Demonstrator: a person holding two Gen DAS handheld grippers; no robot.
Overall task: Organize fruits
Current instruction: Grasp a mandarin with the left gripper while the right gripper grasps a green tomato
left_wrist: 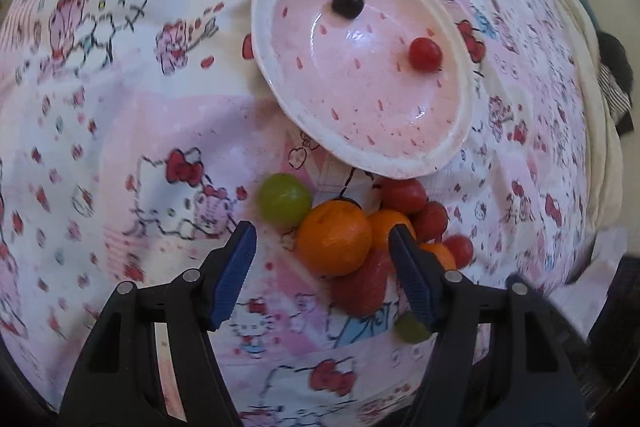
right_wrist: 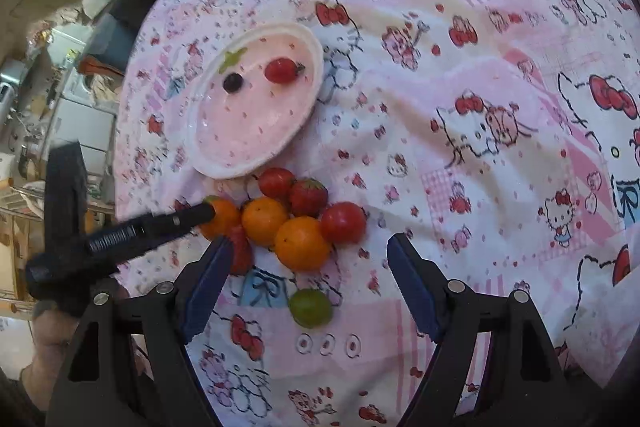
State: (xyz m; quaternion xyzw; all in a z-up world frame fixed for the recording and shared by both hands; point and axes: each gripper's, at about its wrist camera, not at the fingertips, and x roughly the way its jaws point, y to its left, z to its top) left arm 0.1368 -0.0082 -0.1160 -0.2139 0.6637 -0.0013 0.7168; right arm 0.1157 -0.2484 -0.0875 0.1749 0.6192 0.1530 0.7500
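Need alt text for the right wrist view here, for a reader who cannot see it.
An open right hand-held gripper hangs over a cartoon-print cloth, above a cluster of oranges, tomatoes and strawberries, with a green grape nearer the camera. Beyond, a pink plate holds one cherry tomato and a dark berry. The left hand-held gripper reaches in beside the cluster.

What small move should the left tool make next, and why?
Probably lower the left tool and close on the orange between its open fingers. Only a dark berry and a cherry tomato lie in the pink plate; the rest of the fruit is piled on the cloth.
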